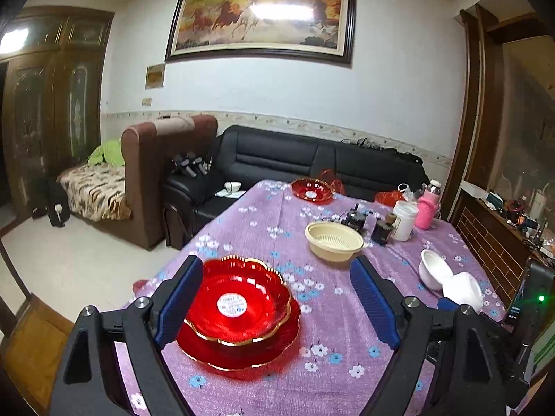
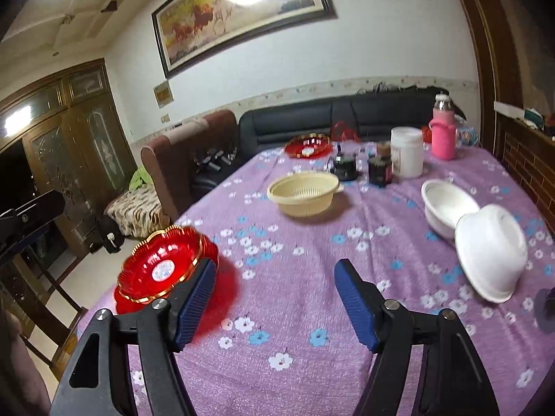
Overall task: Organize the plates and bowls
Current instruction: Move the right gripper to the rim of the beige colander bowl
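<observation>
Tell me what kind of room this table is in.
Most likely a home living room: a black sofa behind the cloth-covered table, a framed horse painting on the wall, a carved wooden cabinet.

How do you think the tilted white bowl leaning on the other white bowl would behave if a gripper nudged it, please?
The tilted white bowl rests on its edge against the upright white bowl, so a nudge would probably make it rock or flop flat. Its smooth, curved wall looks slippery for flat pads. It may be ceramic and chip, though the material is unclear.
</observation>
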{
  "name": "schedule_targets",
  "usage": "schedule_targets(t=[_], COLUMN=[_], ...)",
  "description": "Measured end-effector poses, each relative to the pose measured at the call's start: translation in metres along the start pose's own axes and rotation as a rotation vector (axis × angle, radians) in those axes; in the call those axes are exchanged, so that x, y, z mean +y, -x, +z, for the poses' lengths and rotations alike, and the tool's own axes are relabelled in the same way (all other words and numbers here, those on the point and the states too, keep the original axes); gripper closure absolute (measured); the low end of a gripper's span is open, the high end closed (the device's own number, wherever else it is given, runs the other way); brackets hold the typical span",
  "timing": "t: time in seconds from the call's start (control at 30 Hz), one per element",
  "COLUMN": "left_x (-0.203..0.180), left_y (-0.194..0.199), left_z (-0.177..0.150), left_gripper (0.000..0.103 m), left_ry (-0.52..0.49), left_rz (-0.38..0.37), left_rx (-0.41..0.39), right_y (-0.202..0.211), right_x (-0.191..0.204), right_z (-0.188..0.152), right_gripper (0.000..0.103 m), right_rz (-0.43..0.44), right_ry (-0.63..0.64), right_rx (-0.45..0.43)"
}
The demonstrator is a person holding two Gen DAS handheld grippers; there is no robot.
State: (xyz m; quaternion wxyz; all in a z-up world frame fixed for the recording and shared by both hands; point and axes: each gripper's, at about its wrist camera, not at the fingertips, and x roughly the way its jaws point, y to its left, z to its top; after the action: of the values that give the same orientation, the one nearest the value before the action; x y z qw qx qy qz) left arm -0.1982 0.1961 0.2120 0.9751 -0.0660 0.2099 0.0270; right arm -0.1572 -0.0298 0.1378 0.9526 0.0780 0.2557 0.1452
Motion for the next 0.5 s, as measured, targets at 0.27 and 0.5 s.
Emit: schedule_targets(t=[0.27,0.5], left_x=[-0.001,-0.005], left_y=[0.028,0.057], left_z=[0.046,0.088], left_gripper=[0.015,0.009], left_ry=[-0.062,-0.090], left_rz=[-0.019,-0.125], left_rx=[-0.048,-0.076], right_y=[0.028,0.052], right_x=[0.002,0.011], right_z=[0.035,0.084], right_gripper=[0.024,0.019], right_rz=[0.004,-0.010], right_ry=[0.023,0.043], right_rx=[-0.070,-0.149])
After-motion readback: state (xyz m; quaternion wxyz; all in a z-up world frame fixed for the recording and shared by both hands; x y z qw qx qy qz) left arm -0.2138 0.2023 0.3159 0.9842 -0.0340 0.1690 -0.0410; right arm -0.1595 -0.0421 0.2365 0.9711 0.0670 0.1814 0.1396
